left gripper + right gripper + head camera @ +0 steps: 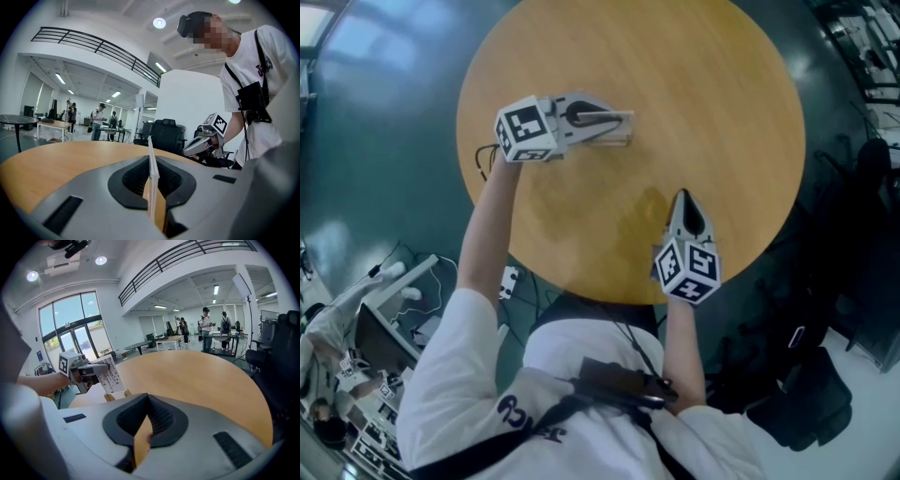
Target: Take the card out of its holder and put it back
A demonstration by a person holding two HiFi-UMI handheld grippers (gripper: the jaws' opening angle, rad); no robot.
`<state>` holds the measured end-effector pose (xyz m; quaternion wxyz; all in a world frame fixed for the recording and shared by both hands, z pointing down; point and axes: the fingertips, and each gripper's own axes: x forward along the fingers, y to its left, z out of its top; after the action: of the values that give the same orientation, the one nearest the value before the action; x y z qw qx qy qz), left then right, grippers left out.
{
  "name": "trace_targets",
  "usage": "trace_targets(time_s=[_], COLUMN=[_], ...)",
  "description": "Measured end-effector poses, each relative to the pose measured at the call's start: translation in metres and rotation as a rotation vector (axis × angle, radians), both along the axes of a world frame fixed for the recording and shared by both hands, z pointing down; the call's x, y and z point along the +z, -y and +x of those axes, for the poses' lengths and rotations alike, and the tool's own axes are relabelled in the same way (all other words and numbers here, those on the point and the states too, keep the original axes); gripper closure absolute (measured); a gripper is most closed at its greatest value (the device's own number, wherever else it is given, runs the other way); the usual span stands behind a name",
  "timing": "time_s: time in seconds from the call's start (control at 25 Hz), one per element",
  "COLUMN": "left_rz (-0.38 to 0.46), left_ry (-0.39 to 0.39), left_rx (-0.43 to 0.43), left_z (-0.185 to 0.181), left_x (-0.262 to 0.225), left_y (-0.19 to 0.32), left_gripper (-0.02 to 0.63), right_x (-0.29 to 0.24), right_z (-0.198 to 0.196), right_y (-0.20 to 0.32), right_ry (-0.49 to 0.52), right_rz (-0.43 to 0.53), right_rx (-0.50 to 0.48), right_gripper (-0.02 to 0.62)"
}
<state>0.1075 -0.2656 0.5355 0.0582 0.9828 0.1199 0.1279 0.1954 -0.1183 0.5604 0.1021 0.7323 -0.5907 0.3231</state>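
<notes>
**Card pinched in the left claw, right at its holder**
The left claw (151, 157) was clamped on the card (107, 375), which tilted with its lower edge at the wooden holder (109, 397) on the worktop (703, 94). The right claw (147, 398) was closed, empty and well apart. With the holder unsteadied, a slanted push might have jammed the card or tipped the holder.

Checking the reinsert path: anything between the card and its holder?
Nothing visible. The left tongs grip the card right at the wooden holder. The right tongs sit apart, shut and empty, near the table edge.
</notes>
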Motion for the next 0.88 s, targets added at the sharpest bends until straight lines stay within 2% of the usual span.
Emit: trace_targets(time_s=[0.68,0.88], left_rz=[0.034,0.050], left_ry=[0.050,0.090], left_rx=[0.010,0.015], left_z=[0.000,0.002], left_x=[0.004,0.014], left_y=[0.001,-0.003], left_gripper=[0.578,0.578], right_x=[0.006,0.006], right_z=[-0.004,-0.001], right_y=[0.003,0.000], right_ry=[0.004,0.009], right_rz=[-0.005,-0.004], right_rx=[0.001,0.008], right_gripper=[0.580,0.580])
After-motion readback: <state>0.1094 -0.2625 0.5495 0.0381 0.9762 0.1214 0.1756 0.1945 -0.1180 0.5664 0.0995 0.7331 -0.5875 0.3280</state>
